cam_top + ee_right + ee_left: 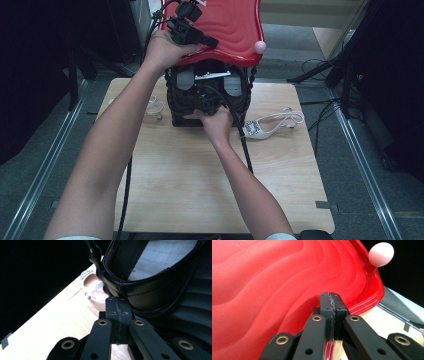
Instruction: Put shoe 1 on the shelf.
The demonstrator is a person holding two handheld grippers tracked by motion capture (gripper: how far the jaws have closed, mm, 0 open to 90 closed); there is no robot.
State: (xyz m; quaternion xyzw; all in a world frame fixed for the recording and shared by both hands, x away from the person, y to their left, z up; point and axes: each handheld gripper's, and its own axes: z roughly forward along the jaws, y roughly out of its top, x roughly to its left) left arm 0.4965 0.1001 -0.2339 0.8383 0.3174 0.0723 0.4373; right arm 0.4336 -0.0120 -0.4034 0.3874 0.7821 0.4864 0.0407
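A black box [176, 107] stands at the back of the wooden table [200, 175], with its red wavy lid [230, 25] tilted up. My left gripper [192, 30] is shut on the lid's front rim [372, 293]; the lid [274, 290] spreads out behind the jaws [333, 298]. Inside the box lie black shoes with grey insoles [186, 79]. My right gripper [207, 102] reaches into the box's front. Its jaws [117, 302] are pressed together with nothing between them, right beside the rim of a black shoe [150, 290].
A pink ball knob [260, 47] [381, 254] sits at the lid's corner. One white sandal [272, 125] lies right of the box, another [155, 106] [91, 282] to its left. Cables and stands crowd the floor at the right [325, 70].
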